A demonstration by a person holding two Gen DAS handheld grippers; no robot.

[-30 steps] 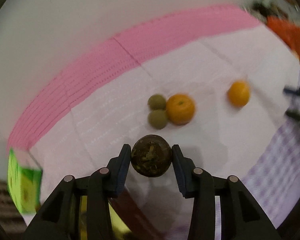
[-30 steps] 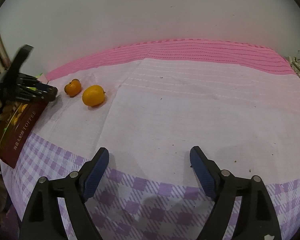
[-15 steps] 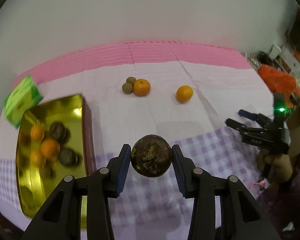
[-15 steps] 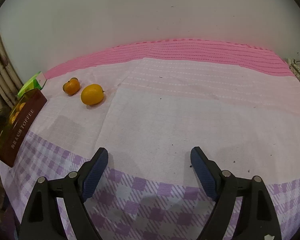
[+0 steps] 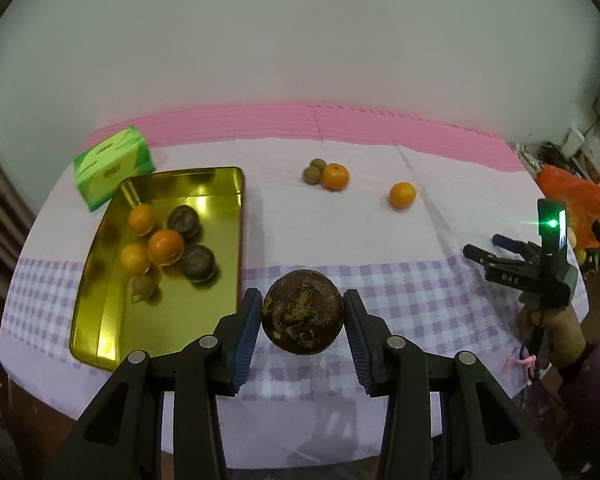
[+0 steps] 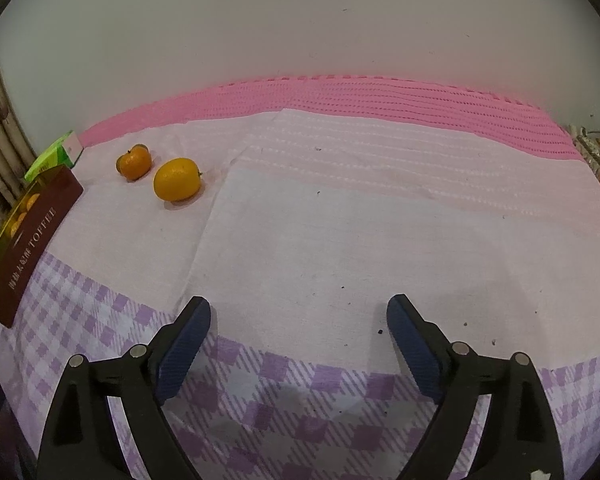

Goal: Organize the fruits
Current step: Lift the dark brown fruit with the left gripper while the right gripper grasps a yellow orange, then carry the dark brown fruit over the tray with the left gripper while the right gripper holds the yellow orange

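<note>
1. Since a second ago: left hand-held gripper (image 5: 302, 319) swung away from the loose fruit on the cloth, now above the near checked band of the worktop (image 5: 440, 216), just right of the gold tin; gold tin and green box newly in the left wrist view.
2. Right hand-held gripper (image 6: 299, 334): jaws just been opening wider, nothing between the blue pads, released over the near edge of the worktop; also seen in the left wrist view (image 5: 496, 250) at the right edge, carried by a hand (image 5: 552, 330).
3. Left hand-held gripper: clenched on a dark brown, round, rough-skinned fruit (image 5: 303, 311), pads pressing on both its sides, fruit clear of the cloth.
4. Shallow rectangular gold metal tin (image 5: 100, 316): on the left part of the worktop, near its left edge. Inside: three small oranges (image 5: 166, 246), two dark brown round fruits (image 5: 197, 263), one small greenish-brown fruit (image 5: 142, 289).
5. Bright green cardboard box (image 5: 114, 166): at the far left corner, just behind the tin, touching or nearly so.
6. Towards the far edge, mid-worktop: orange mandarin (image 5: 335, 176) touching two small olive-green round fruits (image 5: 313, 171).
7. Lone orange citrus fruit (image 5: 402, 195): apart, to the right of that cluster.
8. Worktop cover: pink band at the far edge, pale middle, lilac-and-white check at the near edge.
</note>
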